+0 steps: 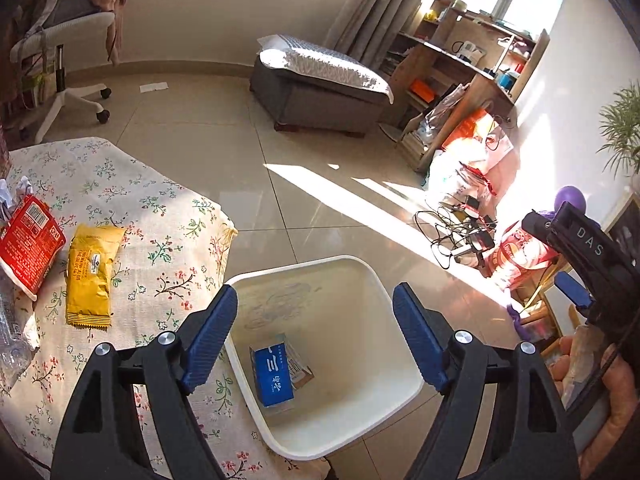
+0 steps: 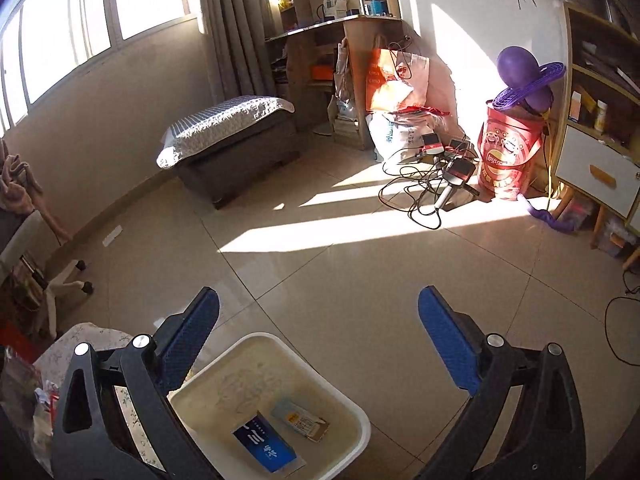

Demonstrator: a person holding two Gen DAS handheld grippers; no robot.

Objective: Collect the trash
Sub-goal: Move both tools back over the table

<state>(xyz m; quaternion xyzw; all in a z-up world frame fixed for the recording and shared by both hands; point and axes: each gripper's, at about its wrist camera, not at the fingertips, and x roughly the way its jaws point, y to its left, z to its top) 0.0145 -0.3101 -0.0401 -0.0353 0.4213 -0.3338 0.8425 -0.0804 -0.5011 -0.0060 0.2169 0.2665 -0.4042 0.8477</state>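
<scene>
A white trash bin (image 1: 400,396) stands on the floor beside the table; it also shows in the right wrist view (image 2: 356,412). Inside lie a blue box (image 1: 274,374) (image 2: 264,450) and a smaller flat packet (image 1: 301,372) (image 2: 300,420). My left gripper (image 1: 316,336) is open and empty above the bin. My right gripper (image 2: 318,336) is open and empty above the bin's far side; it also shows in the left wrist view (image 1: 576,264). On the floral tablecloth (image 1: 168,216) lie a yellow wrapper (image 1: 90,276), a red packet (image 1: 26,244) and a clear plastic bottle (image 1: 10,344).
Crumpled paper (image 1: 24,188) lies at the table's left edge. A grey ottoman (image 1: 320,88), an office chair (image 1: 64,44), wooden shelves (image 1: 460,72), bags and tangled cables (image 1: 460,232) stand around the tiled floor. A red Lay's tub (image 2: 508,152) stands by a cabinet (image 2: 596,120).
</scene>
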